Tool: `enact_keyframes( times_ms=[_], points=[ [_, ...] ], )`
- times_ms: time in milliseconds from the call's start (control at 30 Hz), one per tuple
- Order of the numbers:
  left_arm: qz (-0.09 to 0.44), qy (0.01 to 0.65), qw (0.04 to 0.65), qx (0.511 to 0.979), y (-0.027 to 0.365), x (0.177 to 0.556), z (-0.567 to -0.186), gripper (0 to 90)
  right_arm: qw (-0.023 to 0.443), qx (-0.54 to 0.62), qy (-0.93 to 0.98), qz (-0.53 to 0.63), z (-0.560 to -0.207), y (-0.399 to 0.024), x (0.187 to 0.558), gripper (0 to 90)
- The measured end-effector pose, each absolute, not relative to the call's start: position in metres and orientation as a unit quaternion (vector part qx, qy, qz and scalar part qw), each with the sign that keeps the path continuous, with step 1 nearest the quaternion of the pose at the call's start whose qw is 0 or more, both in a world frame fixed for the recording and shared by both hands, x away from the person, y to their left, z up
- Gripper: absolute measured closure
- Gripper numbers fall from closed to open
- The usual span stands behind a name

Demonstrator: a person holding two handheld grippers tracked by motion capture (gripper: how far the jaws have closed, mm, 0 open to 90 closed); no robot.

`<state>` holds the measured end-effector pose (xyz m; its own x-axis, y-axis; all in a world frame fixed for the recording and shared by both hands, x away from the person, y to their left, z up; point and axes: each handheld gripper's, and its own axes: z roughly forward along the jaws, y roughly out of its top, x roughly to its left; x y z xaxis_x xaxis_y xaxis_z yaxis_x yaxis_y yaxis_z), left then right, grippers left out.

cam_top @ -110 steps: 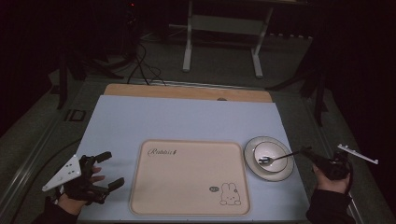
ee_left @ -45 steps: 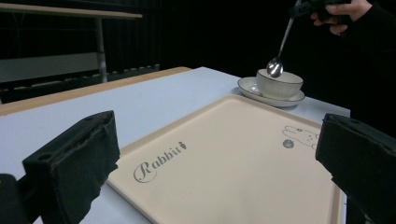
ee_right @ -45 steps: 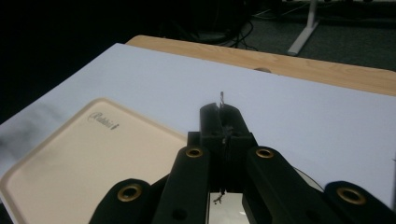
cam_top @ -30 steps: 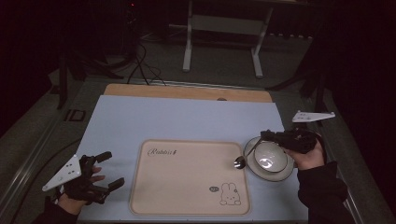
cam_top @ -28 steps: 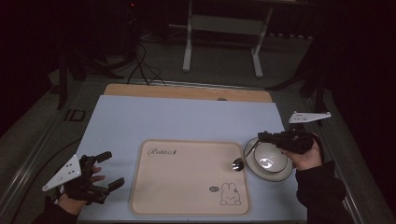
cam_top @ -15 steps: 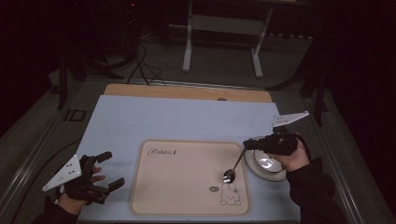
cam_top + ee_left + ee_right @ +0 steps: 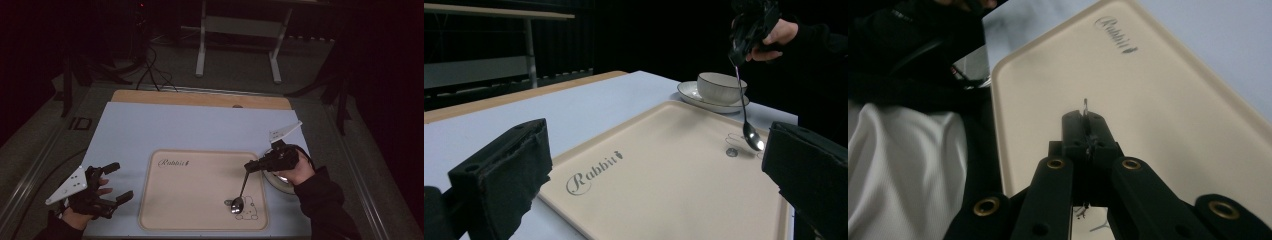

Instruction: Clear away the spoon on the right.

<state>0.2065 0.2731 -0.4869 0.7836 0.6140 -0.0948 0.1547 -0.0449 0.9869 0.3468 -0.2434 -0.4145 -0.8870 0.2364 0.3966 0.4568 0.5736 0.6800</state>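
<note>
Dark room beyond a pale blue table (image 7: 150, 130), wooden strip along its far edge. Beige tray (image 7: 200, 200) at the middle, printed "Rabbit". Right of it, a bowl on a saucer (image 7: 719, 87), just beside the tray's edge. Left gripper (image 7: 117, 182) low at the table's left, jaws spread wide, nothing between. Right gripper (image 7: 248, 167) raised above the tray's right part, tilted downward, clamped on a spoon (image 7: 239, 200) by the handle's top; spoon hung near upright, bowl end close over the rabbit drawing.
</note>
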Motion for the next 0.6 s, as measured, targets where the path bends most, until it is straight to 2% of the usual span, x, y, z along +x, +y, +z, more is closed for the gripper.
enact_keyframes(
  times_ms=[400, 600],
  points=[
    [0.18, 0.274, 0.633, 0.701, 0.273, 0.207, -0.487, 0.0, 0.156, -0.201, -0.875, -0.412, -0.436, -0.232, 0.358, 89.8],
    [0.178, 0.273, 0.634, 0.701, 0.272, 0.207, -0.487, 0.0, 0.15, -0.219, -0.866, -0.424, -0.442, -0.23, 0.367, 89.5]
  ],
)
